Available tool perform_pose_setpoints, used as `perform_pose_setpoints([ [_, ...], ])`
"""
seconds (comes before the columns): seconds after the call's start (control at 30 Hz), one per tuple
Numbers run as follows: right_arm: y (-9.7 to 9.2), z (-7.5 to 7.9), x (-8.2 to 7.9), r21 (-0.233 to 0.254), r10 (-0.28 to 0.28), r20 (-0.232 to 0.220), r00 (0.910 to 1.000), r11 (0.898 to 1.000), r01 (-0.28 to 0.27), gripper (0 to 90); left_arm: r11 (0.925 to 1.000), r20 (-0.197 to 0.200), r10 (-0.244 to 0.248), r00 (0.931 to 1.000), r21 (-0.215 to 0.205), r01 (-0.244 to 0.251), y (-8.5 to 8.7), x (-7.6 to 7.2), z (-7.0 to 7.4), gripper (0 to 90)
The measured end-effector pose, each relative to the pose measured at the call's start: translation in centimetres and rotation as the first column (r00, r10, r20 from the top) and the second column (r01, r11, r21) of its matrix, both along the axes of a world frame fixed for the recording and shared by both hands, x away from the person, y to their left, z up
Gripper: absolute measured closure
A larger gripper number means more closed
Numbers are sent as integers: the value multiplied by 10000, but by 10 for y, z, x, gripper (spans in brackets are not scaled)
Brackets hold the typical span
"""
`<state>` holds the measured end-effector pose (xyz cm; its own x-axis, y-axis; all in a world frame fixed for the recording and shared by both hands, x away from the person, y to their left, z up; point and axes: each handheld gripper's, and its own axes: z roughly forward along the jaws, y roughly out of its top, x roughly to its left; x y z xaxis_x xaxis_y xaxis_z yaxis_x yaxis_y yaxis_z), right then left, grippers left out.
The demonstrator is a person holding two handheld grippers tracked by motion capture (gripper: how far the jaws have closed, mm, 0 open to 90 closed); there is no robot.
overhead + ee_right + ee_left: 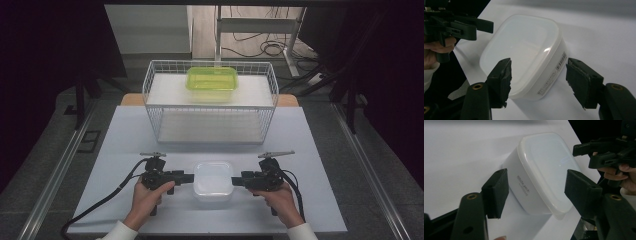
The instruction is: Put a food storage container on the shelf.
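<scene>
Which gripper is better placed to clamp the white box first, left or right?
Neither clearly; slight edge to the right. Both the left gripper and right gripper flank the white box, jaws open. In its own view, the right one straddles the box's end more squarely.

A white lidded container [524, 55] sits on the pale counter [604, 32], one end between the right gripper [539, 78]'s spread jaws, the left gripper [456, 26] opposite.

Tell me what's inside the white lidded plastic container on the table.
The white lidded plastic container is closed; its translucent lid shows a pale blank surface. Any contents stay hidden beneath that lid and the cloudy walls.
</scene>
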<state>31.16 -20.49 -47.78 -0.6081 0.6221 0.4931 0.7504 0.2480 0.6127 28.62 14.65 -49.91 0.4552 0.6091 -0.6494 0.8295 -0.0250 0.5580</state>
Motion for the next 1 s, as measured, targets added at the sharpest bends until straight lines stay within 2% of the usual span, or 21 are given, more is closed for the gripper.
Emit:
perform_pose_setpoints([
  [0.27,1,-5,3,116,-121,-270,9996,9999,124,424,9992,-561,-192,9982,-350,173,-7,4,-11,446],
  [0.5,2,-8,6,308,-218,-529,9984,9993,235,478,9960,-795,-507,9955,-779,445,-8,7,-16,597],
  [0.7,3,-12,9,554,-208,-772,9968,9981,251,535,9956,-844,-576,9948,-788,509,-8,7,-17,635],
  [0.87,2,-17,11,947,-203,-1216,9924,9950,320,614,9949,-934,-586,9939,-874,505,-7,8,-17,647],
  [1.0,2,-19,12,1041,-189,-1411,9898,9940,338,625,9940,-1000,-623,9930,-956,527,-7,8,-18,650],
])
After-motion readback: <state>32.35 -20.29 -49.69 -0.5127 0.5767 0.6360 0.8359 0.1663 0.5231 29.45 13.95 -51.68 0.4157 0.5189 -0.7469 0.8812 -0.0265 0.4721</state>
